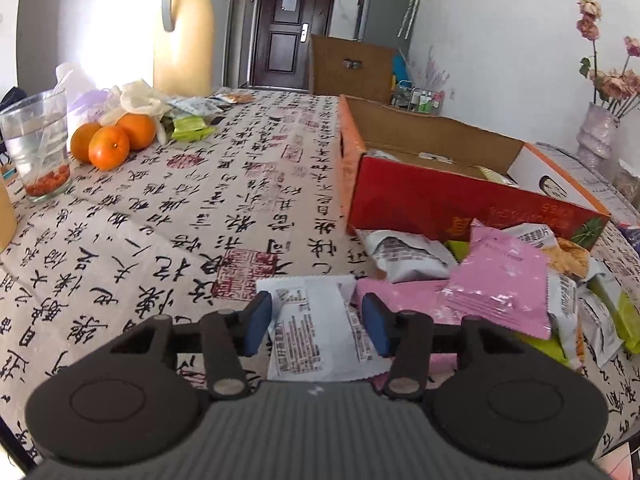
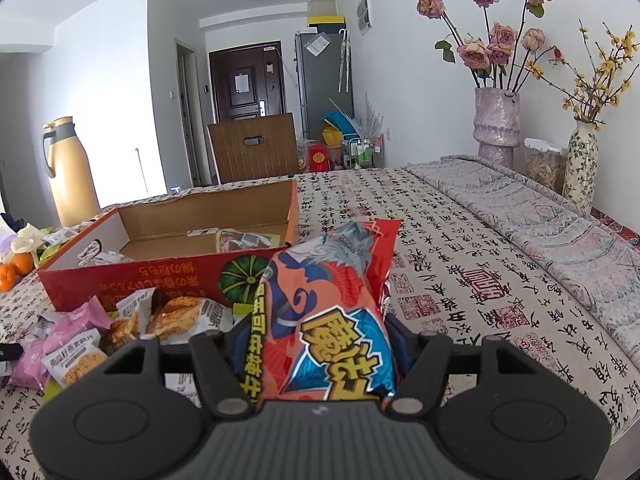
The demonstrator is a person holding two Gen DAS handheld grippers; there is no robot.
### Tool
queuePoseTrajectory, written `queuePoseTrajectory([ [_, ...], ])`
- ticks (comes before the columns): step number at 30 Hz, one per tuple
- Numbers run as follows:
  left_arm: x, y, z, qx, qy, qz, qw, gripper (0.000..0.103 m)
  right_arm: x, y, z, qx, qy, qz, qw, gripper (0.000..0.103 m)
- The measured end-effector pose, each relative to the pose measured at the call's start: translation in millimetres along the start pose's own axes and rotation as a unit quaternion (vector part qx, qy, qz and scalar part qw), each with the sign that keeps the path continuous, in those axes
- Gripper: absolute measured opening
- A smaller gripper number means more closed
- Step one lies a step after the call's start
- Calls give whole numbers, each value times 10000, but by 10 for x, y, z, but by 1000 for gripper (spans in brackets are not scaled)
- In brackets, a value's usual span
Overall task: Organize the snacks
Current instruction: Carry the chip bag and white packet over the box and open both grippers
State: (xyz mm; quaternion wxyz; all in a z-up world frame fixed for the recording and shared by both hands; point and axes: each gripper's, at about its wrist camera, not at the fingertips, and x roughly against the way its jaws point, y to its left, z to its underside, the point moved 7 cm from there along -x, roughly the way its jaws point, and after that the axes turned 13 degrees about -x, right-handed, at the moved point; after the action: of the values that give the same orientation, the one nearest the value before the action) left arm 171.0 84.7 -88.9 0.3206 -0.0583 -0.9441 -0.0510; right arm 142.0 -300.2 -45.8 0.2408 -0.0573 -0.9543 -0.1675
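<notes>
My left gripper (image 1: 316, 324) is open low over the table, its blue pads (image 1: 258, 322) on either side of a flat white snack packet (image 1: 312, 344) and not pressing on it. To its right lies a pile of snacks with pink packets (image 1: 500, 280) on top. Behind the pile stands a red cardboard box (image 1: 440, 200) with a few packets inside. My right gripper (image 2: 316, 344) is shut on a red and orange snack bag (image 2: 332, 300), held up in front of the box (image 2: 160, 276). The bag hides that gripper's fingertips.
Oranges (image 1: 112, 144), a glass of water (image 1: 38, 148) and a yellow thermos jug (image 1: 184, 32) stand at the table's far left. Two flower vases (image 2: 496, 120) and a jar stand at the far right. A wooden chair (image 2: 252, 148) is behind the table.
</notes>
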Motion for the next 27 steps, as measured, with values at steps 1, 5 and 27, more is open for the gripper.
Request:
queuePoseTrajectory([
  [1, -11, 12, 6, 21, 35, -38, 10000, 52, 1, 0, 4, 5, 3, -1, 10000, 64],
  [5, -10, 25, 13, -4, 51, -133, 9999, 42, 5, -4, 10, -4, 1, 0, 10000, 64],
  [27, 308, -358, -905, -514, -1114, -181, 9923, 41, -18, 449, -456, 198, -405, -606, 9971, 64],
])
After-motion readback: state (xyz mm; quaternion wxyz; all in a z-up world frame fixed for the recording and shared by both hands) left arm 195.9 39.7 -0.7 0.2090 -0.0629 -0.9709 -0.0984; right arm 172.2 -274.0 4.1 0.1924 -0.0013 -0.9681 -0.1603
